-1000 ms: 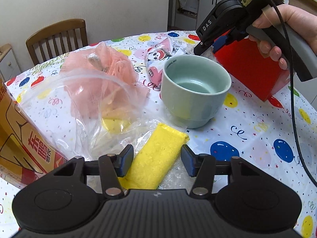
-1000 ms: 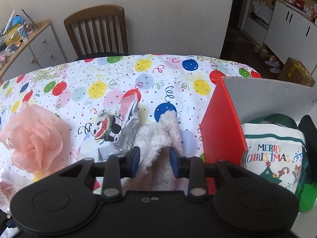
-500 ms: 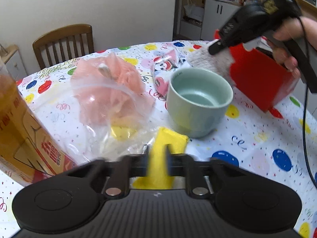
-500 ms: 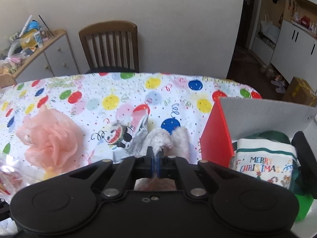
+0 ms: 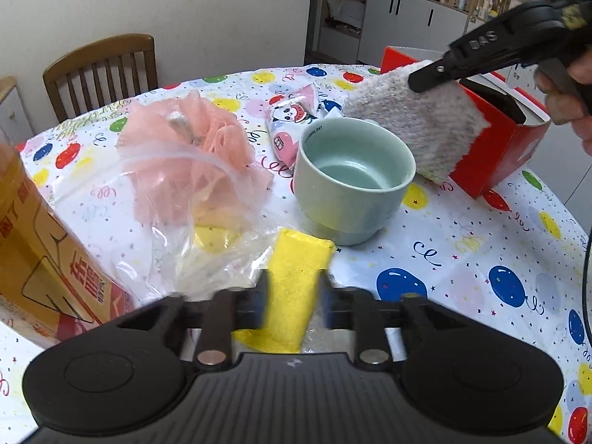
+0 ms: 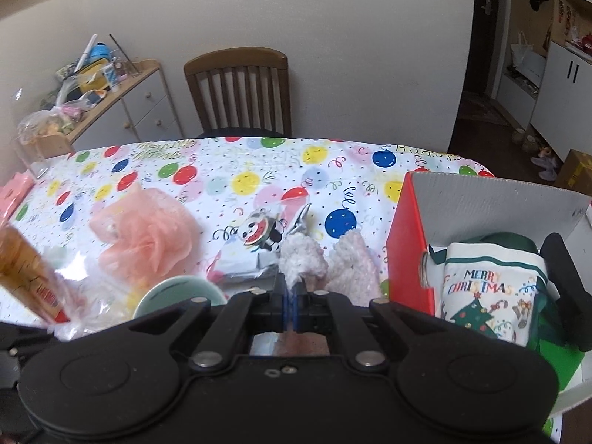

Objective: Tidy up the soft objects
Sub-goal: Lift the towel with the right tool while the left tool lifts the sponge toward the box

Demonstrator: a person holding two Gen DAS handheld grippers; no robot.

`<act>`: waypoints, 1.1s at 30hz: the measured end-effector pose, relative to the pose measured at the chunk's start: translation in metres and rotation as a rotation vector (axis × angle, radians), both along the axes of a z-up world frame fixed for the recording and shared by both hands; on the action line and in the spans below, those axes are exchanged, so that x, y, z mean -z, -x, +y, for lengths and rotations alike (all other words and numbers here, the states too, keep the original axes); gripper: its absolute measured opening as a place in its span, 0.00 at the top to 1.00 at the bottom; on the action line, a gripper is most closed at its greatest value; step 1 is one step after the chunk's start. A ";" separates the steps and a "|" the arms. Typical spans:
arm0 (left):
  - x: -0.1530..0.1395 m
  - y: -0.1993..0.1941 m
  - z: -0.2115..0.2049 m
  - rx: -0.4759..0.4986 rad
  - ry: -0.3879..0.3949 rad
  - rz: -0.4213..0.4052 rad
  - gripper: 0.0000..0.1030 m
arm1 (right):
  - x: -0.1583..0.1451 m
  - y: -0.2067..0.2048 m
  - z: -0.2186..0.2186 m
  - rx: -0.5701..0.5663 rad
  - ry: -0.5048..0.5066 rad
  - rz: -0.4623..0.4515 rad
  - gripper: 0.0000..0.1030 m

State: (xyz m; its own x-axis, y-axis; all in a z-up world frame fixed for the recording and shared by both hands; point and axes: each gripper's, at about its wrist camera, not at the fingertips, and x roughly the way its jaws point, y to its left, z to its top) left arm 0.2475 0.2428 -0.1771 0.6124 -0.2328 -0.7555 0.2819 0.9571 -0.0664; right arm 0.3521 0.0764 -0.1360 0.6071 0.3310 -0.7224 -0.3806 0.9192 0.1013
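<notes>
My left gripper (image 5: pixel 293 301) has its fingers on both sides of a yellow sponge (image 5: pixel 296 270) that lies on the table; the fingers are blurred. My right gripper (image 6: pixel 292 296) is shut on a fluffy white cloth (image 6: pixel 307 259), also seen in the left wrist view (image 5: pixel 414 125), and holds it in the air beside the red box (image 5: pixel 495 155). The box (image 6: pixel 409 244) holds a Christmas-print bag (image 6: pixel 488 288). A pink mesh bath puff (image 5: pixel 185 137) lies behind a clear plastic bag (image 5: pixel 177 229).
A pale green bowl (image 5: pixel 351 177) stands mid-table beyond the sponge. A panda-print packet (image 5: pixel 292 122) lies behind it. An orange carton (image 5: pixel 40 248) stands at the left. A wooden chair (image 6: pixel 240 88) is at the table's far side.
My right gripper shut on the fluffy cloth and lifted it off the table toward the red box. My left gripper's fingers closed in on the yellow sponge.
</notes>
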 end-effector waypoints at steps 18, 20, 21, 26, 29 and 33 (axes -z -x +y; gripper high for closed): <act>0.023 -0.003 -0.015 0.050 -0.113 -0.019 0.57 | 0.003 0.038 -0.026 0.026 -0.040 0.044 0.98; 0.023 -0.002 -0.016 0.050 -0.122 -0.024 0.59 | 0.003 0.040 -0.027 0.024 -0.038 0.042 0.98; 0.023 -0.002 -0.017 0.051 -0.133 -0.032 0.59 | 0.002 0.041 -0.027 0.025 -0.034 0.035 0.98; 0.015 0.000 -0.018 0.024 -0.135 -0.050 0.60 | -0.014 0.045 -0.033 0.032 -0.048 -0.015 0.98; 0.004 0.000 -0.014 0.004 -0.108 -0.054 0.62 | -0.028 0.047 -0.036 0.031 -0.062 -0.048 0.98; -0.012 0.003 -0.011 -0.018 -0.077 -0.068 0.84 | -0.049 0.051 -0.044 0.029 -0.083 -0.096 0.98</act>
State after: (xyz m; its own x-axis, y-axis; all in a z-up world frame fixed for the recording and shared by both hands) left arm 0.2440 0.2317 -0.1649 0.6666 -0.1642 -0.7271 0.2663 0.9635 0.0266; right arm 0.3014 0.0325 -0.0868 0.6821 0.3691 -0.6313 -0.3659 0.9197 0.1423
